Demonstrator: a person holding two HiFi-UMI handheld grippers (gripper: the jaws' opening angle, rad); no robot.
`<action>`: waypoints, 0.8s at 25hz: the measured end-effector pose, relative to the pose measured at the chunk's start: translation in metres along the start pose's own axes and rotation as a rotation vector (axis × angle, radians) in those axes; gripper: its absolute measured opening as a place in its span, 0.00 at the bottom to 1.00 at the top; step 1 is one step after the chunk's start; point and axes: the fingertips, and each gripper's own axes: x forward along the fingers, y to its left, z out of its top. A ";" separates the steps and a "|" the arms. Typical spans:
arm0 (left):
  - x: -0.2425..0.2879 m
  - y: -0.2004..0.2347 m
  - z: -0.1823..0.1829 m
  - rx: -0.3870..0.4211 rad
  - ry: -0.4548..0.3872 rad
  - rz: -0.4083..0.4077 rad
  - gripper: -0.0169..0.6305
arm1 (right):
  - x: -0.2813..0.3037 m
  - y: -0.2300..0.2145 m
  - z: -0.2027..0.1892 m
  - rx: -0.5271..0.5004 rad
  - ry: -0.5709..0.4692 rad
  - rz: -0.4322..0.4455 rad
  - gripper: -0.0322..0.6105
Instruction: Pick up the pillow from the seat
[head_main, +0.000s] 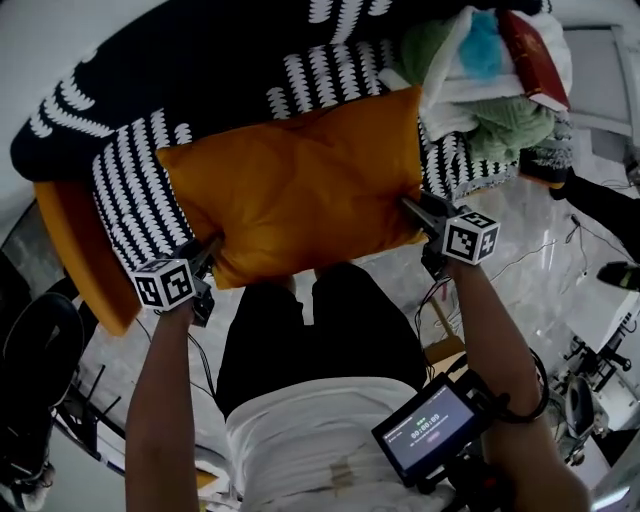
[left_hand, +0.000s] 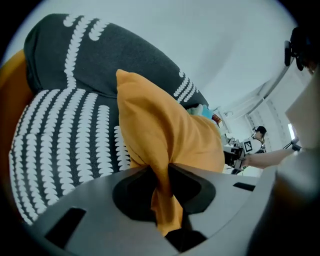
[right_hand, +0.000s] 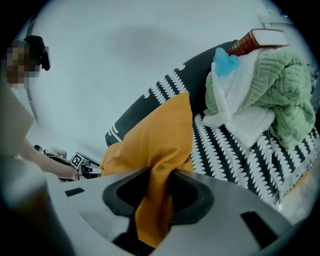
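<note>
Hard to see much of the seat (head_main: 85, 250) itself: only an orange shell edge at the head view's left, the rest buried under a black cover (head_main: 130, 200) with white scalloped stripes and cut off at the top of the frame. Hidden too in the head view, the tips of both tools, sunk into cloth; plain only in the two gripper views. Piled on the seat's right end, a heap of green knit and white fleecy cloth (head_main: 500, 110), with a scrap of blue (head_main: 483, 40) poking out and a red hardback book (head_main: 530, 50) on top, its cover print unreadable. Too small and tangled to sort out, the clutter of cables and stands (head_main: 590, 330) on the floor at right. Soft, plump and rectangular, the orange pillow (head_main: 300, 185): smooth fabric, creased into folds near each pinched spot. Lies across the patterned cover, just beyond the person's lap, stretched between the two tools; cannot tell whether lifted clear of the cover or resting on it. Left gripper (head_main: 205, 255): jaws nearly together, pinching a thin fold at the pillow's near left corner, fabric hanging down through the narrow gap. Right gripper (head_main: 415, 208): jaws a little wider, likewise clamped on a bunched fold of the pillow's right edge. Rigid grey moulded bodies on both, dark pads, and a black-and-white marker cube (head_main: 470, 236) on each.
</note>
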 end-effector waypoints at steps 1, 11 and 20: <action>-0.005 -0.003 0.001 0.012 0.000 0.000 0.15 | -0.005 0.005 -0.002 0.003 -0.010 -0.002 0.26; -0.061 -0.043 0.034 0.115 -0.031 -0.034 0.15 | -0.058 0.056 0.011 0.015 -0.163 -0.025 0.27; -0.109 -0.081 0.069 0.158 -0.084 -0.078 0.15 | -0.093 0.089 0.037 0.003 -0.259 -0.019 0.27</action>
